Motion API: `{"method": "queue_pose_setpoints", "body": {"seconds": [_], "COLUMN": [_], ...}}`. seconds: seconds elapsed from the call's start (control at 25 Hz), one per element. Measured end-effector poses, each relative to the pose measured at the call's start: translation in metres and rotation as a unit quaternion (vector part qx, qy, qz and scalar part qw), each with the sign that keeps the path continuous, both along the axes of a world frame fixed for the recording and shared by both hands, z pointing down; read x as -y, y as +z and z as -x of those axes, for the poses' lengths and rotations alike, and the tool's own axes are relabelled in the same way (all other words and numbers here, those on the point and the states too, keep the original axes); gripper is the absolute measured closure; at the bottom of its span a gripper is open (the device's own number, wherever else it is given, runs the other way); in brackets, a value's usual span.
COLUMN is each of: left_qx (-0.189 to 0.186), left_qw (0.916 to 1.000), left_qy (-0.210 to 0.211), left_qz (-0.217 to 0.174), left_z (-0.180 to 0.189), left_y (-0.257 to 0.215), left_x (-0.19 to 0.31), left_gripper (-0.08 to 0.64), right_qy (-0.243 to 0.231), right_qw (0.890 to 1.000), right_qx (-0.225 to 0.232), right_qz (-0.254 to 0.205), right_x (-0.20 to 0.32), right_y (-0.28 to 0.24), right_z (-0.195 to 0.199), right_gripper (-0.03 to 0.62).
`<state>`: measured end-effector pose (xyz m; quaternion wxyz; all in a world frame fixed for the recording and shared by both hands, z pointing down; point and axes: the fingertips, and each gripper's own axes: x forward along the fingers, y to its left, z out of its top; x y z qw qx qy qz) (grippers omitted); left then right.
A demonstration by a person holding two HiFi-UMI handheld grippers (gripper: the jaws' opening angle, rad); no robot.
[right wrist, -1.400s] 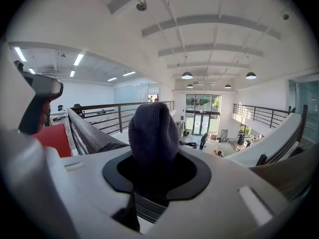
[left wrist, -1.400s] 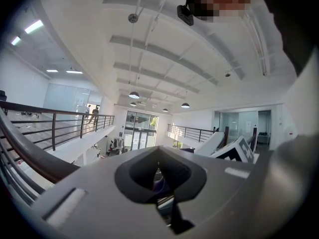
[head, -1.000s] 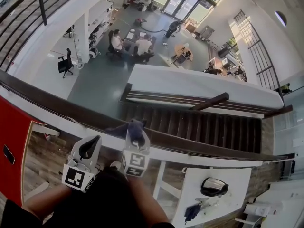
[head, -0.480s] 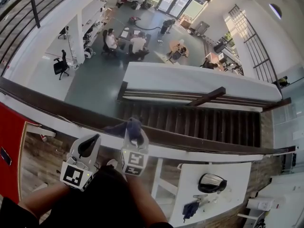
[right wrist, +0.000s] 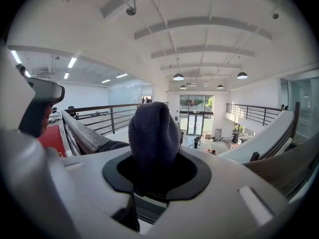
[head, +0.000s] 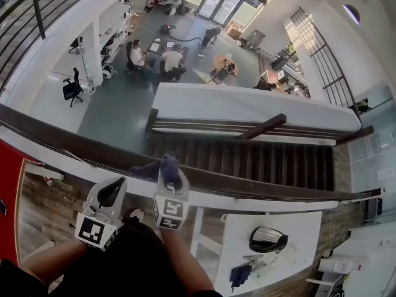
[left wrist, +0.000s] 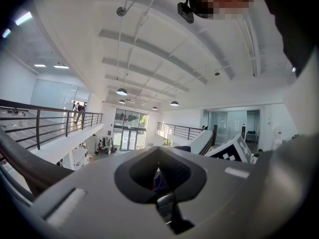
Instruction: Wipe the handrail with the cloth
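Observation:
The dark wooden handrail (head: 266, 192) runs across the head view from left to lower right. A dark blue cloth (head: 166, 166) lies bunched on top of it. My right gripper (head: 169, 179) is shut on the cloth and holds it against the rail. In the right gripper view the cloth (right wrist: 153, 133) sticks up between the jaws, with the handrail (right wrist: 84, 133) at the left. My left gripper (head: 112, 191) hovers just left of the right one, near the rail, jaws together and holding nothing. The handrail (left wrist: 22, 164) also shows at the left of the left gripper view.
Beyond the rail is a long drop to a staircase (head: 260, 159) and a ground floor where people sit at tables (head: 154, 57). A white desk (head: 272, 258) with a dark rounded object stands at the lower right. A red panel (head: 9, 184) is at the left.
The head view has drifted, so the scene sits slightly further left. Both grippers and the cloth keep their places on the rail relative to each other.

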<state>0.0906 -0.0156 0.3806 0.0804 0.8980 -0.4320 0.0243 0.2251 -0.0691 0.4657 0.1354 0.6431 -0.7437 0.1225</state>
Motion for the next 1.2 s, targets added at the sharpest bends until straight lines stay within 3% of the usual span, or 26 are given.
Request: {"method": "queue_pose_setpoints", "body": {"seconds": [0.8, 0.92, 1.12, 1.2], "left_qx": [-0.029, -0.027, 0.006, 0.005], "left_qw": [0.9991, 0.9993, 0.9997, 0.9998], "left_qy": [-0.002, 0.002, 0.013, 0.012], "left_qz": [0.03, 0.025, -0.02, -0.018], "left_z": [-0.028, -0.033, -0.042, -0.044], "left_y": [0.008, 0.008, 0.002, 0.003], "left_x": [-0.004, -0.006, -0.014, -0.014], "left_gripper": [0.56, 0.56, 0.56, 0.56], "right_qy": [0.042, 0.048, 0.054, 0.055], "right_qw": [0.999, 0.999, 0.999, 0.998], "right_qx": [0.004, -0.001, -0.006, -0.007], "right_qz": [-0.001, -0.001, -0.002, -0.002], "right_x": [-0.014, -0.017, -0.02, -0.021], "right_y": [-0.001, -0.001, 0.0, 0.0], "right_z": [-0.061, -0.072, -0.082, -0.086], "right_gripper": [0.474, 0.474, 0.472, 0.474]}}
